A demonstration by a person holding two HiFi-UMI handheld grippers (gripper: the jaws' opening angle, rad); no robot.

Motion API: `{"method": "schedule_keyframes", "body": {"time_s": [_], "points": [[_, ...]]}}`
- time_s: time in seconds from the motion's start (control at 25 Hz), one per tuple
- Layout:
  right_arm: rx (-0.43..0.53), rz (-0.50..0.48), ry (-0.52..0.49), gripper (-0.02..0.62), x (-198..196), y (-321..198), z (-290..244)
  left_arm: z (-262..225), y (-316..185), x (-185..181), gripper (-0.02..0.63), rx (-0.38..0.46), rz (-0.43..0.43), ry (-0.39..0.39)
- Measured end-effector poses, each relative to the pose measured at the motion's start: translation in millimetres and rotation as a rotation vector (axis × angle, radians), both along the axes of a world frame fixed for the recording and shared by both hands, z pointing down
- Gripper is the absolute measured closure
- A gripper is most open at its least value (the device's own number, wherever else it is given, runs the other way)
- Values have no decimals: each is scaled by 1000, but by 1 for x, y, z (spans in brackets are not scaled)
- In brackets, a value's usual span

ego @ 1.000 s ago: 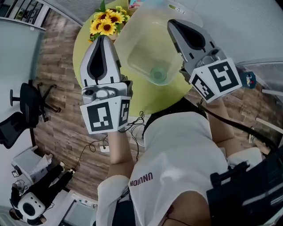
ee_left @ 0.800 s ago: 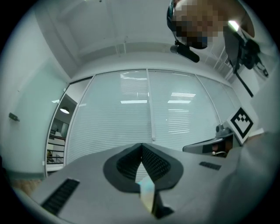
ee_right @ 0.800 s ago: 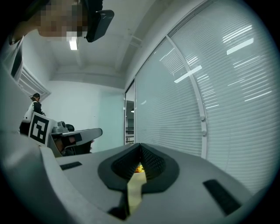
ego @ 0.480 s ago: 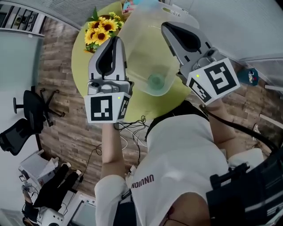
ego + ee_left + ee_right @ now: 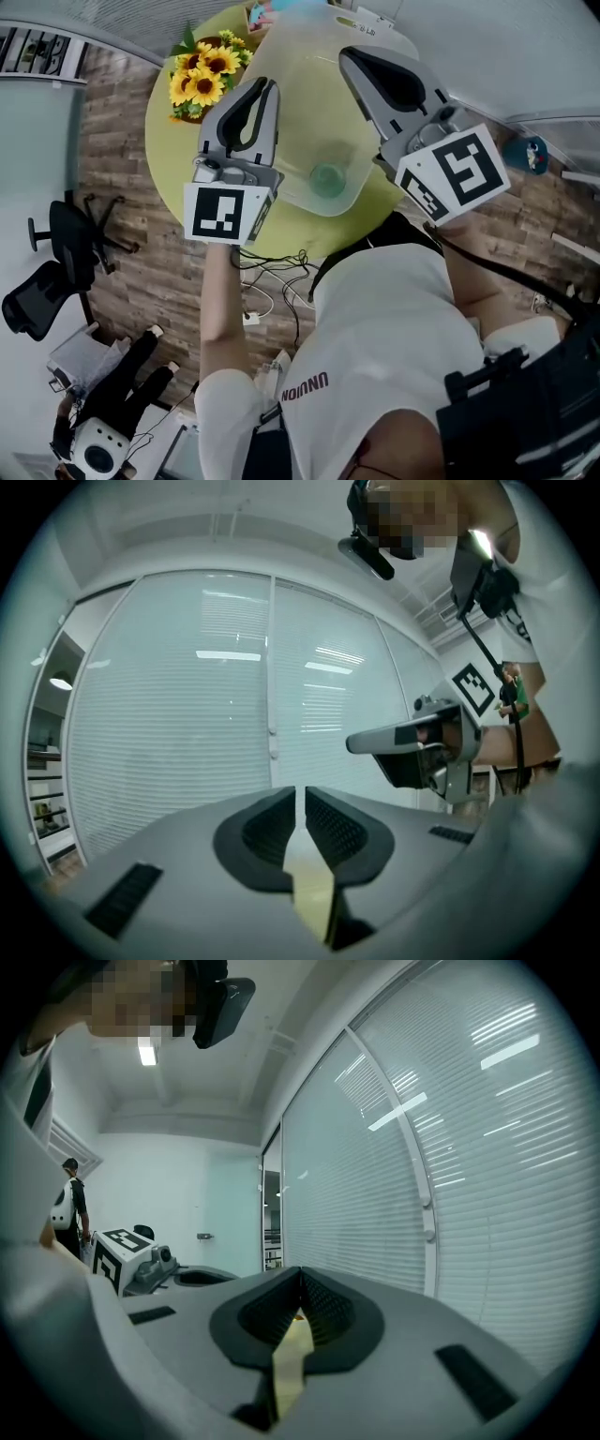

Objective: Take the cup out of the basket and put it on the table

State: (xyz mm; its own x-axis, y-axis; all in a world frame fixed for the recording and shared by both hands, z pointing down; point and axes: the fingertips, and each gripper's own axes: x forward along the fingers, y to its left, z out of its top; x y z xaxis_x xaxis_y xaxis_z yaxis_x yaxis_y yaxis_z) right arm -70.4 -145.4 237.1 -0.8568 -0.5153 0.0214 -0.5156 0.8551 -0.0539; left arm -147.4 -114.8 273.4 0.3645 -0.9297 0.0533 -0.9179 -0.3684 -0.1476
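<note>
A clear plastic basket point(image 5: 305, 89) stands on the round yellow-green table point(image 5: 169, 141). A pale green cup point(image 5: 327, 178) sits inside it at the end nearest me. My left gripper point(image 5: 268, 86) hangs level just outside the basket's left wall. Its jaws have just been opening and stand a narrow crack apart with nothing between them point(image 5: 301, 789). My right gripper point(image 5: 349, 54) hovers over the basket's right side, shut and empty point(image 5: 300, 1271). Each gripper shows in the other's view: the right gripper point(image 5: 412, 747) and the left gripper point(image 5: 141, 1260).
A bunch of sunflowers point(image 5: 199, 75) stands on the table's left part, close to the left gripper. Small boxes point(image 5: 375, 19) lie at the far edge. Below the table are cables point(image 5: 272, 277) and an office chair point(image 5: 56, 253). A person point(image 5: 67, 1206) stands far off.
My left gripper has moved right and further out over the table, up to the basket's left wall, turning a little, and its jaws have parted slightly. The right gripper has shifted slightly left.
</note>
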Motion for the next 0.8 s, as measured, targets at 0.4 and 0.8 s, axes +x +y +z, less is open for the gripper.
{"method": "schedule_keyframes", "body": {"time_s": [0.4,0.8], "points": [[-9,24,8,577,7,-14,4,37,-15,41,514,-136,272,-87],[-11,53,16,575,15,-25,4,87,-15,75,511,-259,506,-211]]}}
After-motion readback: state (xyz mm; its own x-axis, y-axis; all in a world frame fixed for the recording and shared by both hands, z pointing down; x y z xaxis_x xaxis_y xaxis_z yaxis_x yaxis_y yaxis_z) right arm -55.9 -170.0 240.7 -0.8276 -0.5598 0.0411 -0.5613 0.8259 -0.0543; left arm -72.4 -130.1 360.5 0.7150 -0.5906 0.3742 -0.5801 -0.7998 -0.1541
